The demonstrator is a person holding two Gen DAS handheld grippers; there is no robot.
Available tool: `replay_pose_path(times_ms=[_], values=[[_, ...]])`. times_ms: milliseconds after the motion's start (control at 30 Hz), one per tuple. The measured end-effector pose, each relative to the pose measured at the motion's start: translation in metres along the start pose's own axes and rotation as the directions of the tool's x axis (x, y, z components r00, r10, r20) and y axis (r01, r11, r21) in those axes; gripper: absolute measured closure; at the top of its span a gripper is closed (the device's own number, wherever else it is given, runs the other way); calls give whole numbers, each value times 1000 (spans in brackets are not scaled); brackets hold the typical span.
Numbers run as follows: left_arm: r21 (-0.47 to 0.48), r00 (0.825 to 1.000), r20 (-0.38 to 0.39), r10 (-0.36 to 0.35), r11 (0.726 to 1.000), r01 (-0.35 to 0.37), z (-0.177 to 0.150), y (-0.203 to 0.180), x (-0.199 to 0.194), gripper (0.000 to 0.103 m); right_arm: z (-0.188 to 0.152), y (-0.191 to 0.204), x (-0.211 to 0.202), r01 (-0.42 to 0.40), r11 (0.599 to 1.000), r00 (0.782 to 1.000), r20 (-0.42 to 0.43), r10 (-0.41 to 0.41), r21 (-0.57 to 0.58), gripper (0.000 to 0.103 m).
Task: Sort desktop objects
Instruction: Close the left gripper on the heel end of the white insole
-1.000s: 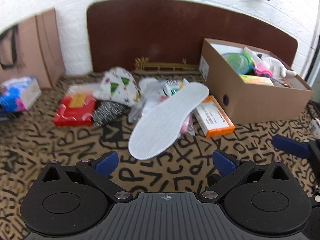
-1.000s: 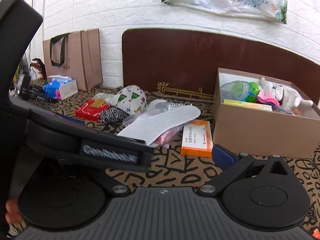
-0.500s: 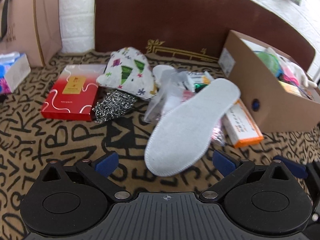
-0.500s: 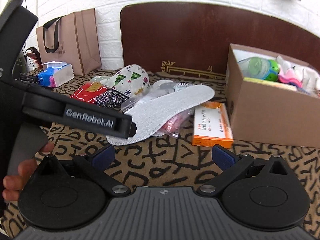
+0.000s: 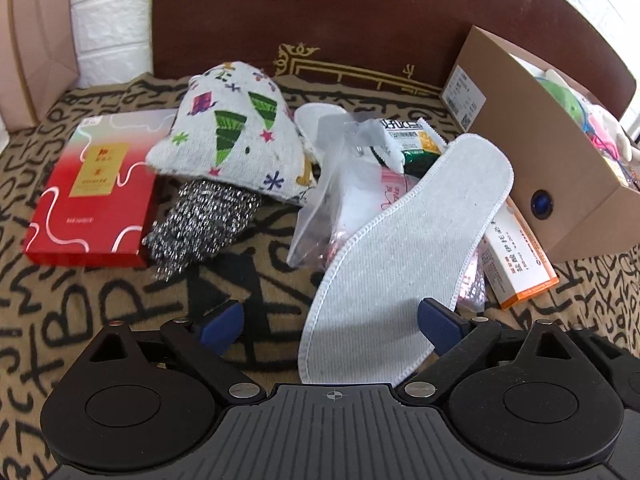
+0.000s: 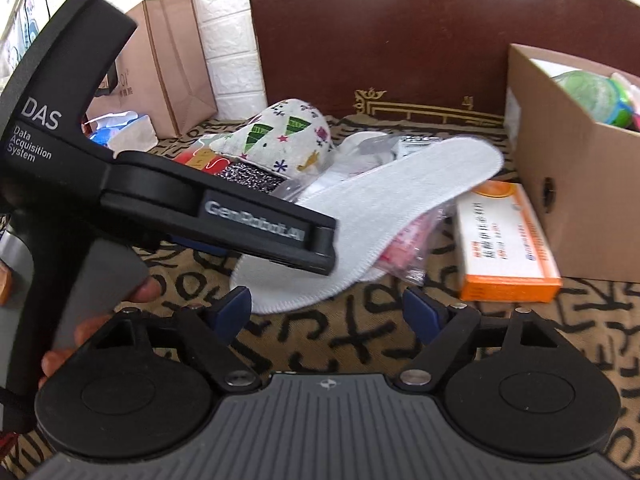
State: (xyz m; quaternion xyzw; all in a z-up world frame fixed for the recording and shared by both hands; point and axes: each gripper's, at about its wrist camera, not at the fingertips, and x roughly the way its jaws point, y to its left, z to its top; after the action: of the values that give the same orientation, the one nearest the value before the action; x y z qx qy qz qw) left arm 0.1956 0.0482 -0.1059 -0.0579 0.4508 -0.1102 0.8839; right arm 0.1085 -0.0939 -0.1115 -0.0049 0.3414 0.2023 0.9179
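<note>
The worktop, covered in a tan cloth with black letters, carries a cardboard box at the right, already holding toys, with a heap of loose things beside it. The biggest loose piece is a white insole, lying slantwise with its toe propped on a clear plastic bag and its heel down on the cloth. The left hand-held gripper is held low and level, spread wide, with the insole's heel lying between its blue fingertips, not pinched. From the right wrist view, a hand wraps its grey handle. The right hand-held gripper sits just beside it, also wide and holding nothing. Further left lie a patterned cloth pouch, a red box and a steel scourer; an orange medicine box rests against the cardboard box.
</note>
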Motion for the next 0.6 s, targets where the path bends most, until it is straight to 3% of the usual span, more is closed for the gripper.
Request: replay_pose_path(times_ms=[167, 333, 433, 600], values=[[10, 1000, -5, -19, 1000, 19, 4, 0, 2, 6, 1, 0, 8, -13, 1000, 1000, -3, 13, 13, 27], [65, 997, -36, -67, 995, 70, 3, -11, 0, 25, 0, -6, 8, -18, 1000, 1000, 10, 18, 24, 44], [100, 996, -53, -72, 992, 77, -3, -25, -3, 25, 0, -12, 2, -27, 999, 1000, 15, 26, 33, 55], [138, 988, -80, -129, 981, 139, -21, -46, -12, 24, -10, -23, -16, -5, 999, 1000, 13, 5, 33, 55]])
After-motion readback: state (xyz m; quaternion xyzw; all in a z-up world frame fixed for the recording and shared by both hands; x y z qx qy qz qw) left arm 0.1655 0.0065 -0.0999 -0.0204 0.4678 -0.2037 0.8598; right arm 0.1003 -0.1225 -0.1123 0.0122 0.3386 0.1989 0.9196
